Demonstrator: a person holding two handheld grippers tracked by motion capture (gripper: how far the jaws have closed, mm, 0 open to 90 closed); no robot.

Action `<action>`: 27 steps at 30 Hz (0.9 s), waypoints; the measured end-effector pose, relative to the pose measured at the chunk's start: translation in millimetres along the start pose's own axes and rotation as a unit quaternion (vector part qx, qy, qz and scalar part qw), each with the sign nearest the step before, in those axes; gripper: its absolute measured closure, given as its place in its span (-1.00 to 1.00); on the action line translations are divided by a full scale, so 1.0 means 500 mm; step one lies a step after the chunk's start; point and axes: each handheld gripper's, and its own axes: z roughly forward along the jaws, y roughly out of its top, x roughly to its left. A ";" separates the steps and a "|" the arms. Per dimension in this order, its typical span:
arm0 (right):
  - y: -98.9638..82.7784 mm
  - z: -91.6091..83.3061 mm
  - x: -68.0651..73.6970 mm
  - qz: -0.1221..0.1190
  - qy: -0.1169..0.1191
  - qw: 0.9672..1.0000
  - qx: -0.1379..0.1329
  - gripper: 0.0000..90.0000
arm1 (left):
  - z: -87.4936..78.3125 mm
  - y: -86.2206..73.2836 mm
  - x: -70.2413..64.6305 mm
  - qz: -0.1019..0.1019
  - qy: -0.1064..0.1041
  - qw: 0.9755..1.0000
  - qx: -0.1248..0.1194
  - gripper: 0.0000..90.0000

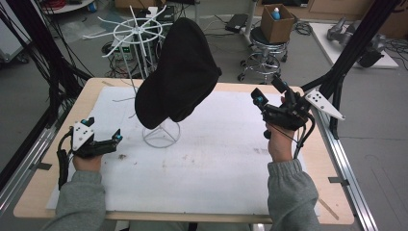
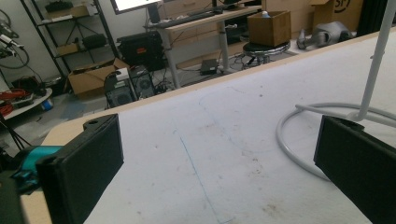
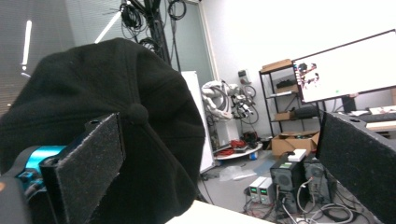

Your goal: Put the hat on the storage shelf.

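Cap (image 1: pixel 178 72) hangs on white stand (image 1: pixel 162 134), mid-table, clear of surface so easy to grab. Right gripper (image 1: pixel 262 103) raised, aimed at cap, jaws wide open, empty. Left gripper (image 1: pixel 113 139) low beside stand base, jaws open, likely ready to steady it.

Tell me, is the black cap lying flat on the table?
No, the black cap hangs on the white wire stand, above the table.

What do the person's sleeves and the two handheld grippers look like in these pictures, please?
Both forearms wear grey sweatshirt sleeves with ribbed cuffs. The left gripper and right gripper are black with teal-blue accents near the jaws. Each carries a grey three-cornered plate dotted with small holes and trails a black cable. In the gripper views, the jaws are flat, rectangular black pads with a rough texture.
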 end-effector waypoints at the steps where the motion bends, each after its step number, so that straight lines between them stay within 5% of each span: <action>1: 0.000 0.000 0.000 0.000 0.000 1.000 0.000 -0.99 | 0.000 0.000 0.000 0.001 0.000 1.000 0.000 -0.96; 27: -0.036 -0.054 -0.031 0.013 -0.028 1.000 0.004 -0.99 | 0.000 0.000 -0.004 0.002 -0.002 1.000 -0.002 -0.96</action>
